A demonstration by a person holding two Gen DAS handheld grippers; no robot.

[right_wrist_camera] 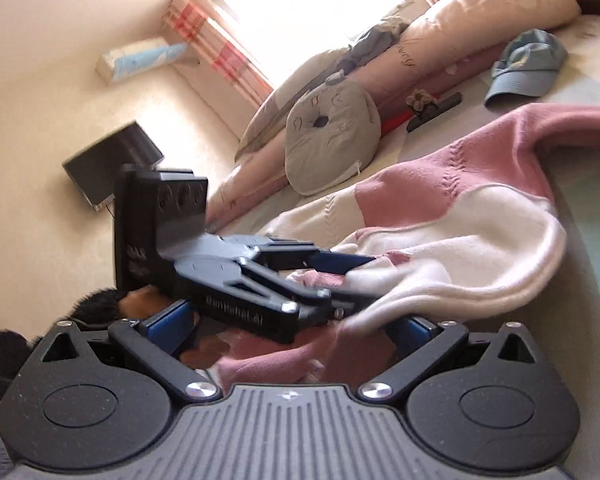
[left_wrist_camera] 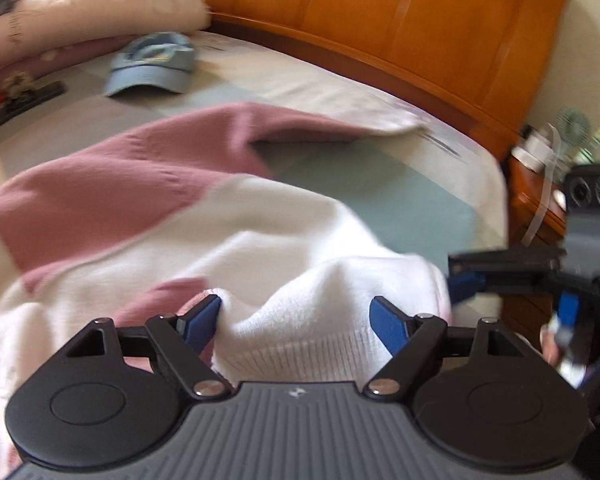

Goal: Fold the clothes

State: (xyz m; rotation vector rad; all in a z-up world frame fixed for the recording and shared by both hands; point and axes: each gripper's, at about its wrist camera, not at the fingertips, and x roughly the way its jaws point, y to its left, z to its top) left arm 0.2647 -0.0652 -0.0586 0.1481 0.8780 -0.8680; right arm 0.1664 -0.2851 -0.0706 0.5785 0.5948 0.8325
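Bed [left_wrist_camera: 380, 200] with pink-and-white sweater [left_wrist_camera: 148, 184], blue cap [left_wrist_camera: 152, 66], rolled quilt [left_wrist_camera: 100, 4].

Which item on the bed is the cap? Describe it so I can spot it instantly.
Start at the orange wooden headboard and follow the rolled cream quilt lying along the bed's far edge. Just in front of that quilt, beyond the pink-and-white knitted sweater, sits the light blue baseball cap. It is the only blue, brimmed item there; the small black object nearby is flat and dark.

The left gripper [left_wrist_camera: 296, 320] stood wide around a bunched white fold of the pink-and-white sweater [left_wrist_camera: 148, 184] on the bed [left_wrist_camera: 380, 196], a blue cap [left_wrist_camera: 152, 66] far left.
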